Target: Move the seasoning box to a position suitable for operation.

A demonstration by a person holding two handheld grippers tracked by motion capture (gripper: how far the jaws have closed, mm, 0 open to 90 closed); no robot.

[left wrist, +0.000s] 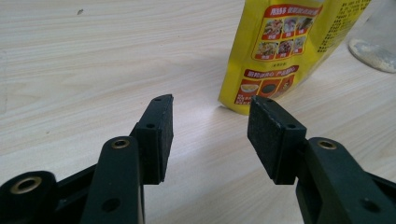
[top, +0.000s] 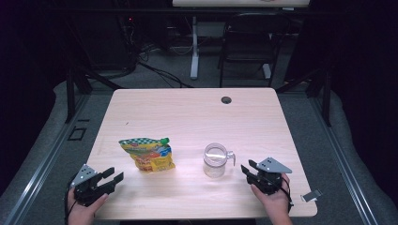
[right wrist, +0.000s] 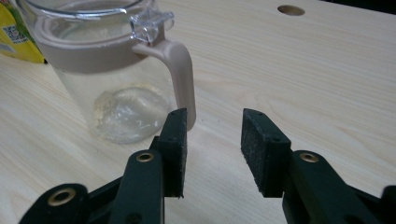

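Both grippers are waiting open-jawed and empty: the left gripper [top: 107,180] is facing the pouch [top: 148,153], the right gripper [top: 250,169] the jar [top: 215,160] handle.

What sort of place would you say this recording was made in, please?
Probably a lab or recording studio rather than a home: a bare wooden table with a cable hole, dark curtains around it, a folding chair behind, and cables on the carpeted floor.
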